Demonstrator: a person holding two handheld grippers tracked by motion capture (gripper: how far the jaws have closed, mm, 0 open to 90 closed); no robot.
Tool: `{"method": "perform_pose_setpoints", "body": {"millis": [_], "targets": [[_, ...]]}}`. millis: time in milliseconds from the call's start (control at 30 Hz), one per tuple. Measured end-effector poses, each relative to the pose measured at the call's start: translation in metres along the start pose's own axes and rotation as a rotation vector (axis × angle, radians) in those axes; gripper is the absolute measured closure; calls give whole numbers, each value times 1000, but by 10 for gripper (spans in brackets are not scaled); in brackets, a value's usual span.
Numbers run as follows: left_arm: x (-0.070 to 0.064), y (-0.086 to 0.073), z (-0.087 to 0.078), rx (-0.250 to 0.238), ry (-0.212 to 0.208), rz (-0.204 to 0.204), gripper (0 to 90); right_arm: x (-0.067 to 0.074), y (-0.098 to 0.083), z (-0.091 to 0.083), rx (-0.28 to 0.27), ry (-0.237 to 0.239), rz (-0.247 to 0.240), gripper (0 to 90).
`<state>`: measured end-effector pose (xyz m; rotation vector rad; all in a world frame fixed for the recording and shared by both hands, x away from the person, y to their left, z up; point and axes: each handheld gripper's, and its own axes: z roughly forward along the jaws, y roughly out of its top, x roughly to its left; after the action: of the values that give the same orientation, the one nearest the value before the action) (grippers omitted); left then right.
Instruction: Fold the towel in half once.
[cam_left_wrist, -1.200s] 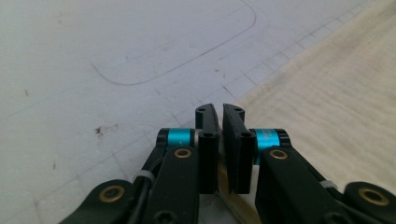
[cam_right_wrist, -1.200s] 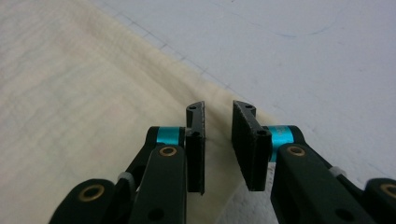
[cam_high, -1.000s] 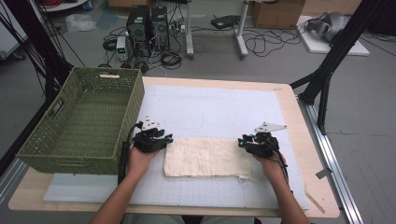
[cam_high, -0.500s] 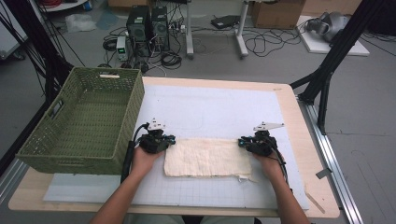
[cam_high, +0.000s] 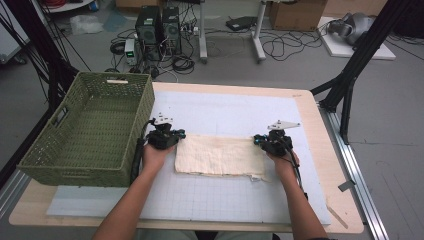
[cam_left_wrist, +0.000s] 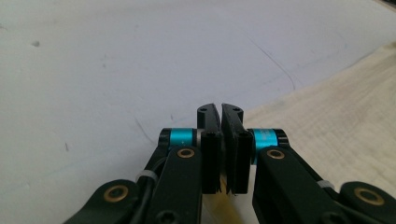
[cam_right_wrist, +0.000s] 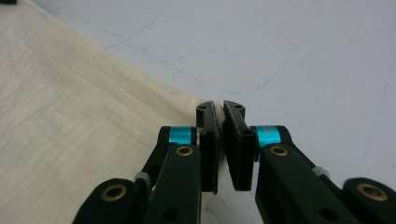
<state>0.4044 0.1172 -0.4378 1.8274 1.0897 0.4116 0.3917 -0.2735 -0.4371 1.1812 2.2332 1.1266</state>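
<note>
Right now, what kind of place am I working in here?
Probably a lab or workshop test bench: computer towers and loose cables on the bare floor, black frame struts around a wooden table with a gridded mat.

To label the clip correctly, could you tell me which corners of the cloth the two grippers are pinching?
The two far corners: the left gripper pinches the cloth's far-left corner, the right gripper its far-right one; both near corners lie free.

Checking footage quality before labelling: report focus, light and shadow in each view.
High view: even light, soft overall, faint shadows under the hands; cloth and basket readable. Left gripper view: tongs sharp, mat bright, slightly washed out, cloth weave soft. Right gripper view: tongs crisp, cloth near them textured, blurring farther off.
</note>
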Motion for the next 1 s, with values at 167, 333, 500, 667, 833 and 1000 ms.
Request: {"method": "perform_pose_setpoints", "body": {"millis": [167,333,500,667,833,1000], "targets": [[7,7,8,-3,2,-10,858,-4,6,8,-13,-28,19,849],[11,2,14,37,12,-19,857,-5,9,13,-19,-40,18,847],[10,3,13,23,38,-25,776,-4,7,17,-3,-52,22,804],[17,5,3,25,30,-123,493,-9,7,9,-18,-89,67,520],[11,9,-12,-31,-52,-91,386,-11,9,-9,-69,-65,97,402],[-2,8,-24,-92,-106,-49,288,-6,7,-29,-87,-48,48,294]]}}
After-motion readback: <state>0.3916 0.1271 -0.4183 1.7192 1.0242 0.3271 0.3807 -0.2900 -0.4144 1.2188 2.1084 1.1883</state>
